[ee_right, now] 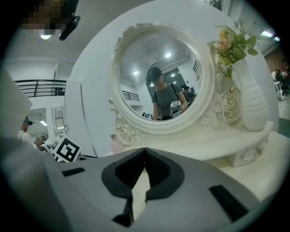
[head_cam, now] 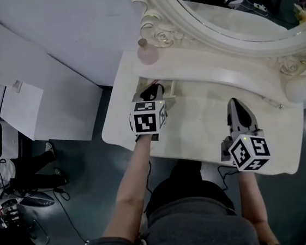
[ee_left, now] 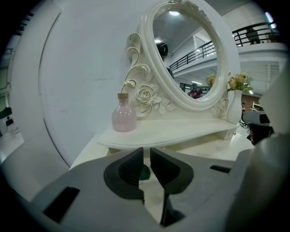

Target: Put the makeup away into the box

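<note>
I see a corked pink bottle (ee_left: 124, 118) upright on the shelf (ee_left: 181, 132), just left of the mirror (ee_left: 190, 59); a small green thing (ee_left: 144, 172) lies lower down.

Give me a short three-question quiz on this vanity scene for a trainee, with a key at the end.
1. True or false: the pink bottle lies on its side on the shelf.
2. Which gripper has its fingers touching at the tips? A. left gripper B. right gripper C. both
3. Fill in: the vase holds ____.

Key
1. False: it stands upright.
2. B: the right gripper has its fingers together, while those of the left gripper stand a little apart.
3. flowers
</note>
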Action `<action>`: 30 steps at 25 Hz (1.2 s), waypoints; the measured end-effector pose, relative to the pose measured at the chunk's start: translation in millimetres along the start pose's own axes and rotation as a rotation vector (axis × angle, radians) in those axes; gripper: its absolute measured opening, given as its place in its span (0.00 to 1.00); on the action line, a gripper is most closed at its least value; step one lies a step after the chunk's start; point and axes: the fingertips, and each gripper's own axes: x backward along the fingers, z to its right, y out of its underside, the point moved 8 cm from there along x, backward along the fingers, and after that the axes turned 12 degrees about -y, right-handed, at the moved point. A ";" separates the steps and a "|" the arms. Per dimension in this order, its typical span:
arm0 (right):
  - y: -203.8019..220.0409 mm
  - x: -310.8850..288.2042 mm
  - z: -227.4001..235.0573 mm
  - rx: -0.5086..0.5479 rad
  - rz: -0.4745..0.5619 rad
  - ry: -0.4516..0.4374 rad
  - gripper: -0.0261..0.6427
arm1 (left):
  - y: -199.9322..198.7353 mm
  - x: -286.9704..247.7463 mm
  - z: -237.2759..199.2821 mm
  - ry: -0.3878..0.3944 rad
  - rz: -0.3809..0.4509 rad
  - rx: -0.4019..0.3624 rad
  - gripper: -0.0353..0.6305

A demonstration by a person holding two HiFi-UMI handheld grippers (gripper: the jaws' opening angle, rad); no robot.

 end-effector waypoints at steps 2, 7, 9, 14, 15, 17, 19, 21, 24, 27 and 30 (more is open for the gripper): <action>-0.5 2.0 -0.8 0.000 0.003 -0.001 0.04 | -2.9 4.5 0.9 -0.007 0.024 -0.004 0.11; -0.4 7.2 -1.6 0.000 0.010 0.000 0.04 | -8.5 14.0 4.6 -0.012 0.068 -0.024 0.11; -0.7 9.5 -1.9 0.003 0.013 0.000 0.04 | -10.2 18.4 5.8 -0.011 0.084 -0.025 0.11; -3.6 15.2 -2.5 0.011 0.024 0.003 0.04 | -12.9 29.9 9.4 -0.007 0.130 -0.027 0.10; -4.6 16.5 -2.4 0.014 0.027 0.003 0.04 | -13.5 32.3 10.6 -0.007 0.139 -0.028 0.10; -6.3 19.6 -2.3 0.019 0.034 0.005 0.04 | -15.2 37.3 12.9 -0.005 0.156 -0.030 0.10; -6.8 23.0 -2.5 0.021 0.040 0.009 0.04 | -16.4 43.0 14.5 -0.001 0.172 -0.034 0.09; -7.0 26.2 -2.9 0.021 0.044 0.015 0.04 | -17.2 48.8 15.5 0.001 0.189 -0.037 0.08; -8.2 30.8 -1.9 0.025 0.049 0.024 0.04 | -18.6 56.0 18.0 0.009 0.213 -0.037 0.08; -8.5 35.3 -0.5 0.023 0.056 0.036 0.04 | -16.9 61.2 20.1 0.021 0.222 -0.029 0.07; -9.3 38.8 0.2 0.025 0.058 0.044 0.04 | -14.5 66.6 20.8 0.025 0.238 -0.021 0.07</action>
